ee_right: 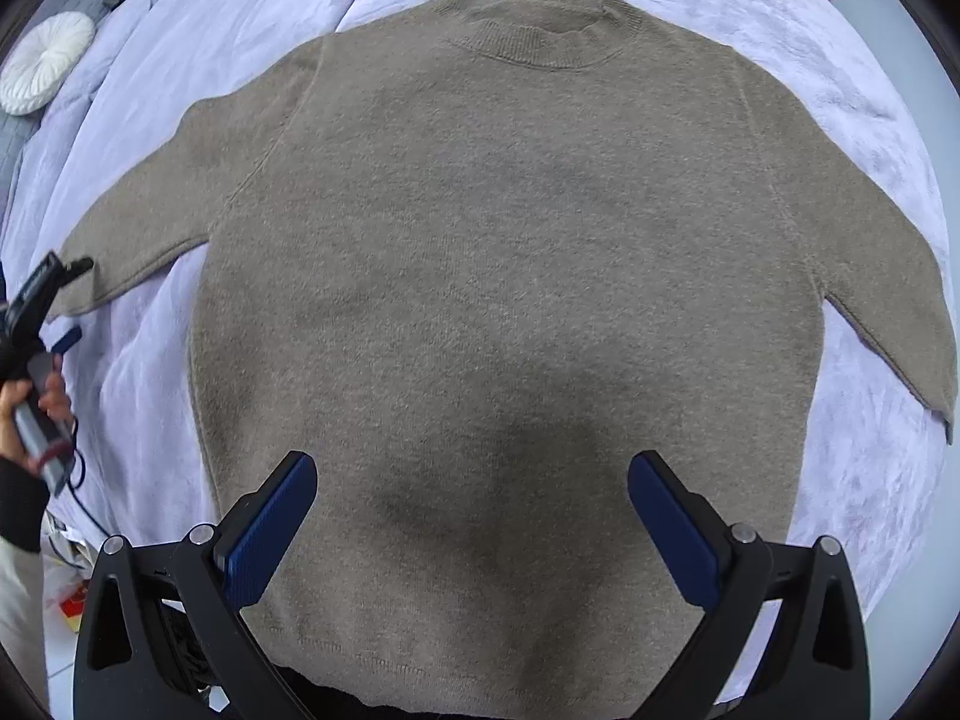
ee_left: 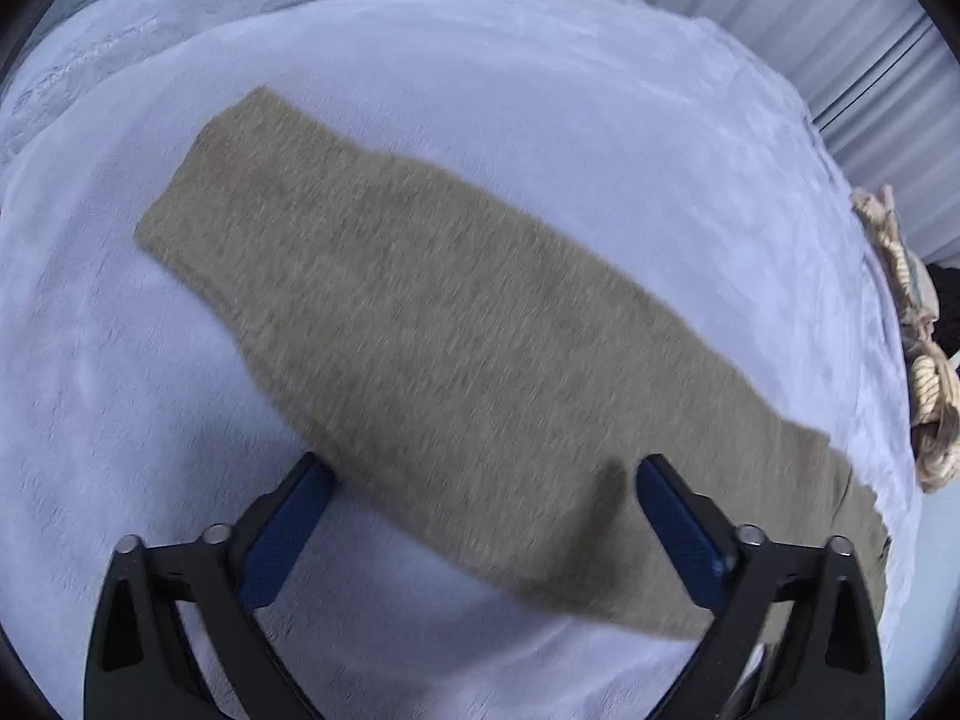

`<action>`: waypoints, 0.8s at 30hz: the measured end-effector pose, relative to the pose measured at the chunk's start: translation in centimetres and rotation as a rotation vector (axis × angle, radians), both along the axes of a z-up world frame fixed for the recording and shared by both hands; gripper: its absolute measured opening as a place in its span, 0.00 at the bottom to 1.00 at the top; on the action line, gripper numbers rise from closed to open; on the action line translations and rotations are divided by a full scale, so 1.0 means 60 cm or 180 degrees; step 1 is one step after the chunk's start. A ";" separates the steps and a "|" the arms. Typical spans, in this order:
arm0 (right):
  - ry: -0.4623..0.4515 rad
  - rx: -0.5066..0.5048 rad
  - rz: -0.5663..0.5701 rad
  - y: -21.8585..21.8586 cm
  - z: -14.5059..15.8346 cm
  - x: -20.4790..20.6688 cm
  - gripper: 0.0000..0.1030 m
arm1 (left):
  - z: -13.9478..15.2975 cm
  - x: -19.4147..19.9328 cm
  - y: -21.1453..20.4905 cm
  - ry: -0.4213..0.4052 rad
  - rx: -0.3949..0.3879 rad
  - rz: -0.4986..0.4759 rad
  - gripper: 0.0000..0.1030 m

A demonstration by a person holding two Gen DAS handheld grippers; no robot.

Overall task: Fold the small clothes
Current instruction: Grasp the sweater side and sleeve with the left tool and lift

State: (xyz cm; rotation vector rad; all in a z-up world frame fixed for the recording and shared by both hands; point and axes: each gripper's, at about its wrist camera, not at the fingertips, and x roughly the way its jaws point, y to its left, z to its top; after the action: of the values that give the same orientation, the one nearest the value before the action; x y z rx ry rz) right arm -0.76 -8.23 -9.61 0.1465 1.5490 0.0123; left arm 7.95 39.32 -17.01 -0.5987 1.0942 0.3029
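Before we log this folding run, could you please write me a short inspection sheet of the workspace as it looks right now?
Surface: pale lilac plush blanket, rumpled toward its edges.
Job's things: olive-brown knit sweater lying flat, collar away from the camera, both sleeves spread out; its left sleeve lies flat under the left tool.
Clutter: beige knitted item at the blanket's edge; round white cushion beyond the blanket.
Grippers: left tool open over the sleeve, pads not on it; right tool open above the sweater's lower body.
Cables: dark cable hanging below the person's hand.
Surroundings: pale ribbed panel behind the blanket.
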 end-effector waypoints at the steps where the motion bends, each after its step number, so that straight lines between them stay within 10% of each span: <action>1: -0.0007 0.0013 0.0002 -0.001 0.002 -0.001 1.00 | 0.003 0.004 0.000 -0.0061 0.0009 -0.0003 0.65; 3: -0.0029 0.0053 0.0001 -0.005 0.005 -0.005 1.00 | 0.007 0.009 0.000 -0.0190 -0.0163 -0.0070 0.12; 9: -0.0154 0.0208 -0.0014 -0.033 0.009 -0.018 1.00 | 0.098 0.021 -0.083 -0.0785 -0.0344 -0.0524 0.10; 15: -0.0320 0.0382 -0.0093 -0.089 0.020 -0.026 1.00 | 0.216 0.053 -0.322 -0.1291 -0.0371 -0.1561 0.10; 24: -0.0263 0.0378 -0.0595 -0.234 -0.005 -0.059 1.00 | 0.112 0.050 -0.729 -0.0544 0.0248 -0.3001 0.11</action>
State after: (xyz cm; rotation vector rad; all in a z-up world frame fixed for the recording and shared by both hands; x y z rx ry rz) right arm -4.28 -22.28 -9.94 0.3801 1.4472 -0.0368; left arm 10.92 -4.40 -10.29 0.0048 1.0788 -0.5135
